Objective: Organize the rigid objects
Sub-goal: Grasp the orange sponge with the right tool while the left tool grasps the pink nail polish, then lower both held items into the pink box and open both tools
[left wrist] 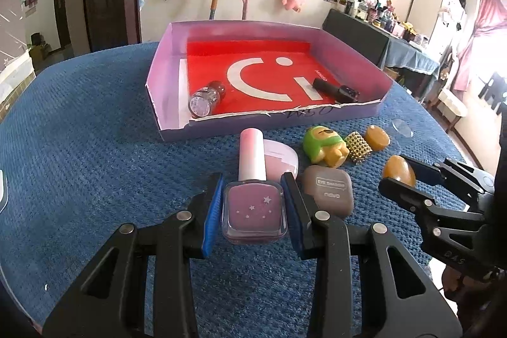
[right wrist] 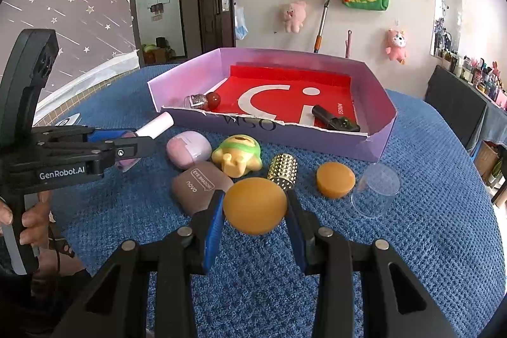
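The pink polish bottle [left wrist: 253, 213], its glass face dotted with small stars, sits between the blue pads of the left claw [left wrist: 252, 208], which is clenched on it just above the blue desk [left wrist: 79, 154]. The right claw [right wrist: 255, 211] grips an amber egg [right wrist: 255, 206] the same way. Beside them lies a brown case [right wrist: 198, 184] lettered "EYE SHADOW" and "novo", touching a pink pod [right wrist: 189, 149] and near a green-capped toy [right wrist: 237, 155], a studded gold tube [right wrist: 283, 170], an amber puck [right wrist: 336, 179] and a clear lid [right wrist: 377, 189]. Behind stands the lilac tray [left wrist: 355, 113], its torn near edge showing partial letters, its red liner marked "MINISO" beside a white smile; a glitter bottle [left wrist: 206, 98] and a black tube [left wrist: 336, 89] lie along that edge, the middle bare. The left tool's side reads "GenRobot.AI".
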### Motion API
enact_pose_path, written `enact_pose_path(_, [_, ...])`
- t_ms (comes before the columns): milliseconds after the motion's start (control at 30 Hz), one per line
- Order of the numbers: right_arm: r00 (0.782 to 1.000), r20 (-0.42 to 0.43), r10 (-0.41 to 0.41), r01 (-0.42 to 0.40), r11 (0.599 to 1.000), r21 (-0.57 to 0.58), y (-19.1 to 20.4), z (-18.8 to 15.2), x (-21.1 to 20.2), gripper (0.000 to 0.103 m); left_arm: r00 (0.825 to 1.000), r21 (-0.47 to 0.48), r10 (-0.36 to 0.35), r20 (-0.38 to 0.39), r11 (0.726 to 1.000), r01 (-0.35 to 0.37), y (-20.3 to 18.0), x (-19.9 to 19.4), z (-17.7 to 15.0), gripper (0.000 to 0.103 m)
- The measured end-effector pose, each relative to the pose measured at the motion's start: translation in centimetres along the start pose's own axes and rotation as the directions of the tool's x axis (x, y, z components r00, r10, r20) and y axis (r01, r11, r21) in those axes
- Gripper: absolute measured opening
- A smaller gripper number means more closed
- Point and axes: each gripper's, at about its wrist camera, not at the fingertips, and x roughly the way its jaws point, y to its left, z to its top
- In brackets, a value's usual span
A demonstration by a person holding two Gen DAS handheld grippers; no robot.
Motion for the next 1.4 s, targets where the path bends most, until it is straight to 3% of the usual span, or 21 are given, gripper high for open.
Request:
enact_pose_path(367, [1.0,0.002,0.013,-0.013,1.0,-0.008,-0.1,0.8,0.2,0.04,1.0,0.019,-0.023,0.002,1.0,0.023,-0.7,-0.3,1.3,0.034])
enact_pose_path(700, [0.998,-0.021,0.056,-0.057,0.998,-0.02,-2.5,6.1,2.0,0.04,0.996,0.058,-0.087,-0.013,0.994,0.087,-2.3,1.2,5.4,0.034])
enact_pose_path(1000, [0.986,-0.127,0.105,-0.109,0.994,-0.021,-5.5,9.5,6.9,0.04,0.993,0.088,-0.085,-0.08,0.992,0.092,-2.3,5.9,8.7,0.034])
enact_pose_path(1400, [0.953,-0.275,0.125,-0.159,0.982,-0.106,-5.5,11.4,12.6,0.04,0.972,0.085,-0.094,-0.214,0.99,0.115,-1.4,11.8,10.1,0.034])
